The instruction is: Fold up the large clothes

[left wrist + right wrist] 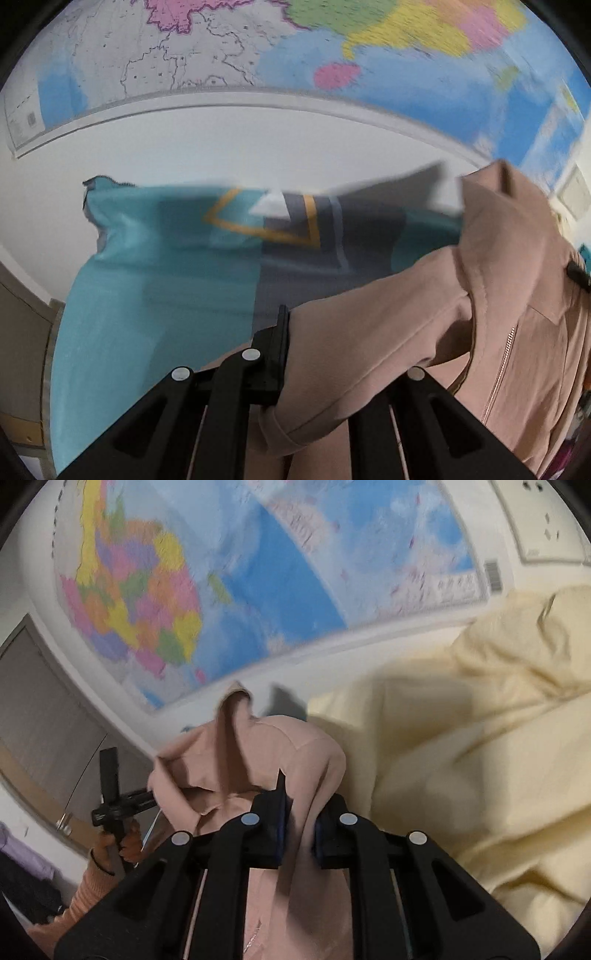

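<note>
both tongs raised, pink zip jacket (424, 325) hanging in the air between them, in front of wall map (332, 48). left tongs (347, 354) pinching a sleeve or shoulder fold of the jacket; only the near finger shows plainly, the other buried under cloth, so grip read from the fabric bunched there. right tongs (299, 823) pressed onto a ridge of the same jacket, cloth squeezed between the blue pads (282, 827). teal and grey patterned cloth (166, 266) spread behind the jacket, cream cloth (461, 757) rumpled to the right. frames smeared with motion blur; surface below not visible, probably a bed or tabletop.

step in hand judged as: lifting and shaking out before laying flat.

notes for doing it well:
- keep both pinches firm; heavy knit likely to slip.
- spread the tongs apart until the top edge runs taut and level.
- let the zipper (498, 373) side hang straight, no twist.
- lower hem first, away from the cream cloth, then drag flat.
</note>
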